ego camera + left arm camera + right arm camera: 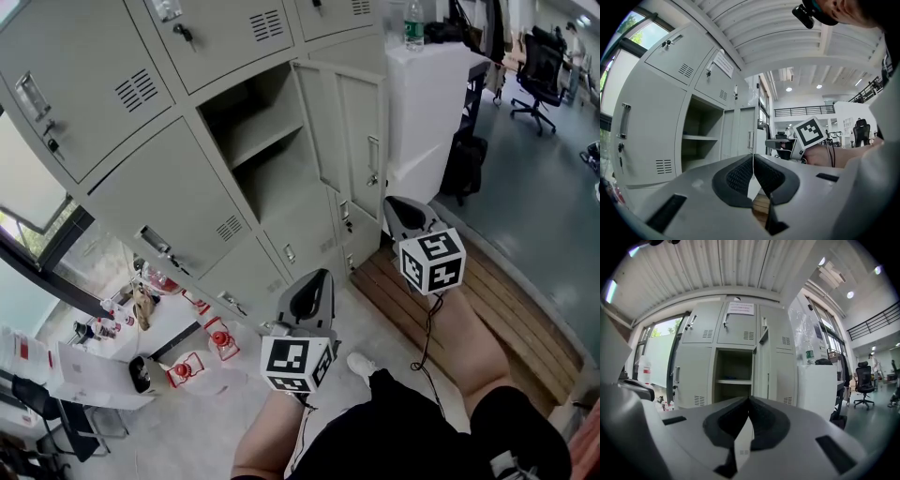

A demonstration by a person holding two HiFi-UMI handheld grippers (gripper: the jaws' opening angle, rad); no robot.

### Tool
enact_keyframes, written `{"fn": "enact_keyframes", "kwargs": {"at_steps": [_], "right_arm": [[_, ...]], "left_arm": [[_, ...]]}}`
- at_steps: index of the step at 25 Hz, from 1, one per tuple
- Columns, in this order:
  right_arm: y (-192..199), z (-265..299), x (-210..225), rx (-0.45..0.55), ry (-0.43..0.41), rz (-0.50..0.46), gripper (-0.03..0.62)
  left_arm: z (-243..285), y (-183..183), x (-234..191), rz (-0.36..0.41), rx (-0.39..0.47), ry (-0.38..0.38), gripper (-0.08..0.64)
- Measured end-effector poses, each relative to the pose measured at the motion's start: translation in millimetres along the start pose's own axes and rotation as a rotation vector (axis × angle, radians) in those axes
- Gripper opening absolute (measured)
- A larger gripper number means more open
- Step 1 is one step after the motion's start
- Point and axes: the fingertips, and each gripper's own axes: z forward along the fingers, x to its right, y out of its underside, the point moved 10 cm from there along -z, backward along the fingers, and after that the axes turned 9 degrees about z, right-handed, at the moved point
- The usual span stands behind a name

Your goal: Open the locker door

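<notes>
I see the locker door (352,131) already swung open. It stands out from the right side of its compartment, and one shelf (255,141) shows inside. My left gripper (753,161) has its jaws pressed together with nothing between them. The right gripper (749,404) is the same: closed and empty. Both point toward the lockers and touch nothing; in the head view the right one sits just below the door's lower edge.

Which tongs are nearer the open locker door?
Right. The right tongs are close to the door, by its handle edge; the left tongs are farther back.
</notes>
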Motion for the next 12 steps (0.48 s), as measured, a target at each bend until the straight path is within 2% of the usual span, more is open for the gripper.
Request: {"fn": "enact_keyframes", "kwargs": {"at_steps": [12], "right_arm": [[9.1,-88.8,-52.3,-0.026,-0.057,0.000,0.054]], "left_arm": [[-54.0,-5.4,46.4,0.000,0.001,0.013,0.020]]}}
